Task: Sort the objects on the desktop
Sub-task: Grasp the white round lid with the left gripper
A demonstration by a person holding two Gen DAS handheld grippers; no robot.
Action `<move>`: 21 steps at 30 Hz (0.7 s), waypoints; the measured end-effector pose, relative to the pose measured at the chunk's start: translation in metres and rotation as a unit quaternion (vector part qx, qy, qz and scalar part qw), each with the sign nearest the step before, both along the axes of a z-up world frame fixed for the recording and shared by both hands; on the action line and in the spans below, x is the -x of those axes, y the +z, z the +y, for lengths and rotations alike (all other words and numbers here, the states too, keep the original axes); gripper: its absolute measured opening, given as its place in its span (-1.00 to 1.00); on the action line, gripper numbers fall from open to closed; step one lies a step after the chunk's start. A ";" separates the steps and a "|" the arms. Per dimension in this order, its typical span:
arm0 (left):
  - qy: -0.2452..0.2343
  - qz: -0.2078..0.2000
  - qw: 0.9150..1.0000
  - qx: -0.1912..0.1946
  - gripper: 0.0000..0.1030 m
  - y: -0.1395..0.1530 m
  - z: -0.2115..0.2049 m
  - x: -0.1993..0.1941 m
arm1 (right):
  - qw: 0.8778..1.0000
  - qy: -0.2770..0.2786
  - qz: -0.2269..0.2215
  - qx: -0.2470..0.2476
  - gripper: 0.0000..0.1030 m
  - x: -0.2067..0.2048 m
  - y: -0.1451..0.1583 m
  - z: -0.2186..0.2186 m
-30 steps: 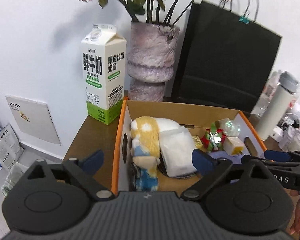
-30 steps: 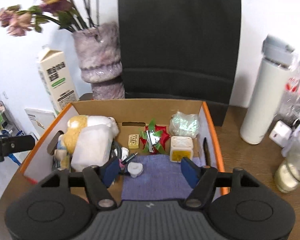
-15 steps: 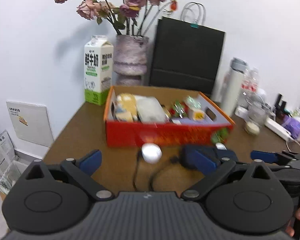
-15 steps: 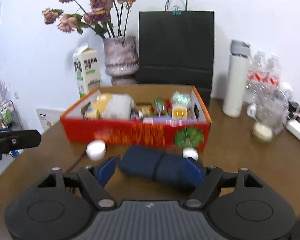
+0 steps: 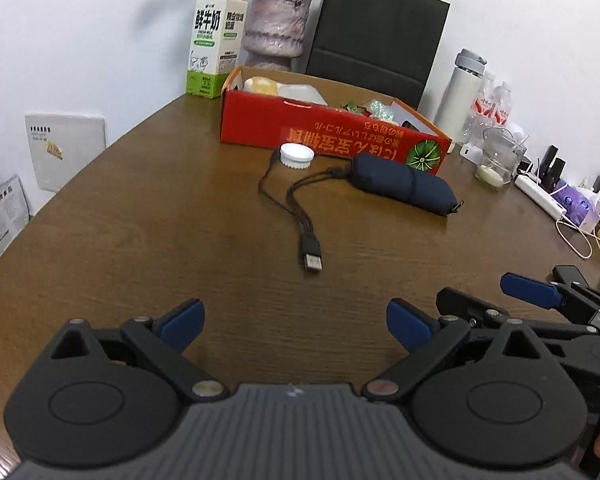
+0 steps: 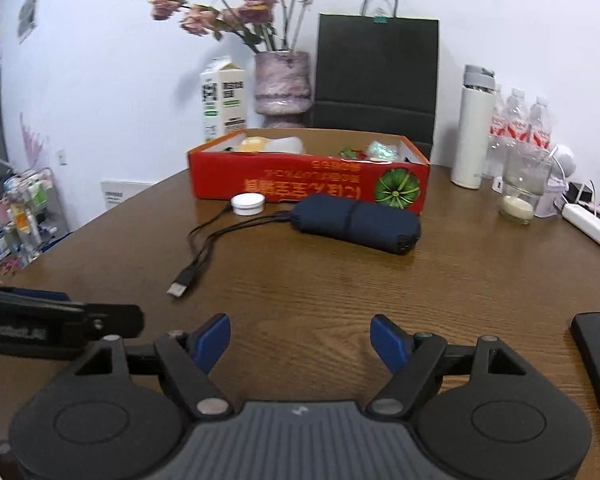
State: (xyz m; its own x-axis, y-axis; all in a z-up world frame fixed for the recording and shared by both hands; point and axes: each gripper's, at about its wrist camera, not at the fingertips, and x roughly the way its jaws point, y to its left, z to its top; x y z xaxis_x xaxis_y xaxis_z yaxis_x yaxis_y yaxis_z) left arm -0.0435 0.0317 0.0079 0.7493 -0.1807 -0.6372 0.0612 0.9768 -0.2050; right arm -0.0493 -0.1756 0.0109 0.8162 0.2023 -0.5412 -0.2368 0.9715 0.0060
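A second ago both of your cameras looked down into the red box [image 5: 324,134] at close range; now you have pulled well back, and the whole brown surface [image 5: 180,220] lies between you and it. Your left claw [image 5: 296,326] stands wide with nothing between its blue pads, hovering low over bare wood, and your right claw [image 6: 300,340] is just as wide and just as empty, alongside it on the near edge. That retreat reads as the end of one drop-off and the start of the next pick, since three loose things are still out on the surface in front of the box: the white round lid [image 5: 297,155] touching or nearly touching the box's front wall, the black USB cable [image 5: 300,216] trailing from there toward you with its plug [image 5: 312,260] nearest your claws, and the dark blue pouch [image 6: 356,224] lying on its side just beside the box's melon-printed corner. Inside the box you can still make out a yellow plush and a pale packet at the left end and small green and red bits to the right, so sorting seems partly done. The milk carton [image 5: 216,40], vase [image 6: 282,84], black paper bag [image 6: 376,72] and white flask [image 6: 474,128] stand behind or beside the box and look like fixtures, not targets. The cable plug is your closest option; judging by its thin, limp cord, expect it to drag the rest along, perhaps nudging the lid
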 end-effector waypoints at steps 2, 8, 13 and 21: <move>0.006 -0.004 1.000 0.008 0.92 0.001 0.001 -0.003 | 1.000 -0.005 -0.009 0.004 0.50 -0.002 0.003 -0.001; 0.014 -0.029 0.999 0.010 0.81 0.013 0.001 -0.033 | 0.999 -0.033 -0.020 -0.002 0.52 -0.025 0.009 -0.017; 0.024 -0.057 0.998 0.013 0.79 0.033 -0.004 -0.084 | 0.998 -0.060 -0.024 0.001 0.63 -0.068 0.014 -0.030; 0.004 -0.047 0.998 -0.029 0.63 0.028 -0.031 -0.198 | 0.993 -0.108 0.017 -0.034 0.51 -0.192 0.023 -0.055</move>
